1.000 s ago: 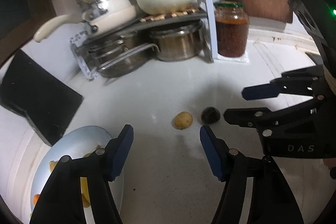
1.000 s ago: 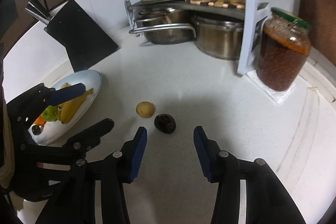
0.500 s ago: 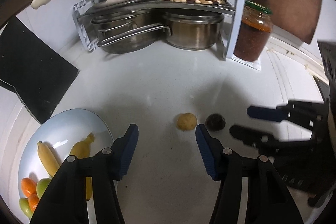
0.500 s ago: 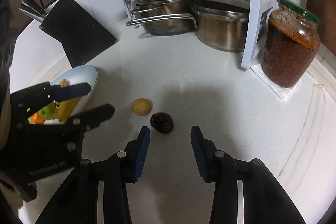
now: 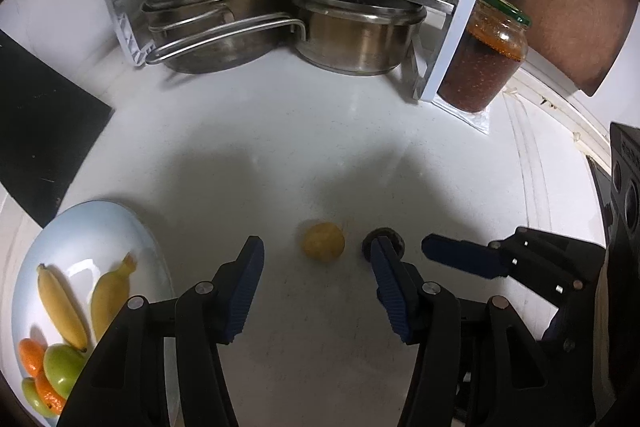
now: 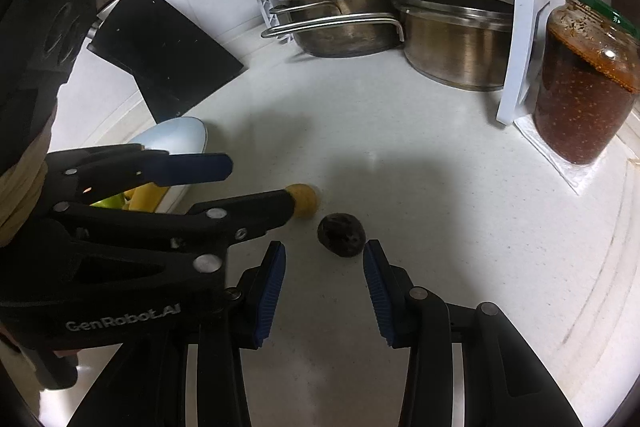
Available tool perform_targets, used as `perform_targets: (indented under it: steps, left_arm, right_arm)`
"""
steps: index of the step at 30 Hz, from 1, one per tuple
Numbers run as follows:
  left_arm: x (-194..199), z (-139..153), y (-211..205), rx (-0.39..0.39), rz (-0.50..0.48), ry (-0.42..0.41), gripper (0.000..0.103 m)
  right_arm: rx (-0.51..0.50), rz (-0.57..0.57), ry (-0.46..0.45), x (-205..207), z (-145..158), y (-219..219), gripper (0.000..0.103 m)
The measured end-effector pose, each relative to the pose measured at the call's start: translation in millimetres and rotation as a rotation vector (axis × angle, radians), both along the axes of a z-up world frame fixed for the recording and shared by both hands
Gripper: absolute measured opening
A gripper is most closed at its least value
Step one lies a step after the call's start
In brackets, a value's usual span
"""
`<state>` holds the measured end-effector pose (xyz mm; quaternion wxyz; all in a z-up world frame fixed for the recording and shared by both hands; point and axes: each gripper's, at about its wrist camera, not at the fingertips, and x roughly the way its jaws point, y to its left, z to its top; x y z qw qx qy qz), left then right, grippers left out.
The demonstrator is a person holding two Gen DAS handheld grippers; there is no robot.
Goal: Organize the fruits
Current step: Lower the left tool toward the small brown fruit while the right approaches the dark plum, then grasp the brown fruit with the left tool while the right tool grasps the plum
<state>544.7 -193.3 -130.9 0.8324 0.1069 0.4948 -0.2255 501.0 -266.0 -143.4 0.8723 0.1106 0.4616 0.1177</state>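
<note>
Two loose fruits are lying on the white countertop (image 5: 320, 131) at lower centre of both views: a small round yellow fruit (image 5: 323, 246) and, just beside it, a dark wrinkled fruit (image 6: 341, 235). The pale blue plate (image 5: 86, 231) at lower left of the left wrist view is already holding bananas (image 5: 60, 307), green fruits and small orange ones.

The left gripper (image 5: 316, 287) is standing spread with nothing between its pads; its jaws have just been closing, and the yellow fruit is sitting just ahead of them. The right gripper (image 6: 325, 285) is also standing spread and empty, with the dark fruit just ahead of its fingertips.

Both fruits are judged light, small and prone to rolling. The dark one is probably soft, so a gentle pinch across the widest part is advisable. The yellow one looks firmer; take it across its middle.

Readable writing: "GenRobot.AI" is showing on the left gripper body at lower left of the right wrist view.
</note>
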Motion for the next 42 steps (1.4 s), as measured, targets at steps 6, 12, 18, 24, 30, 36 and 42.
perform_targets:
  steps: [6,12,18,24,30,36,42]
  left_arm:
    - [9.1,-12.9,-6.7,0.005,0.012,0.031,0.049]
    - [15.5,-23.0,-9.8,0.004,0.028,0.05,0.044]
    - [20.1,-28.9,-13.5,0.011,0.024,0.057,0.038]
    - [21.5,-32.8,-16.0,0.009,0.018,0.06,0.028]
    - [16.3,-30.7,-13.9,0.005,0.01,0.037,0.028]
    - [8.0,-16.1,-8.0,0.015,0.005,-0.022,0.028]
    - [-2.9,-3.9,-3.1,0.032,0.009,-0.077,0.027]
  right_arm:
    - [0.0,-0.006,0.0,2.5,-4.0,1.6,0.042]
    - [-0.002,-0.011,-0.007,5.3,-7.0,3.7,0.039]
    - [-0.018,-0.01,-0.01,7.7,-10.7,6.0,0.037]
    - [-0.028,-0.013,-0.006,9.5,-16.2,4.5,0.029]
    - [-0.031,-0.014,-0.017,8.0,-17.9,5.1,0.028]
    - [-0.033,-0.044,-0.022,2.3,-16.5,1.0,0.027]
    - [-0.041,-0.074,-0.03,-4.4,-12.2,-2.2,0.016]
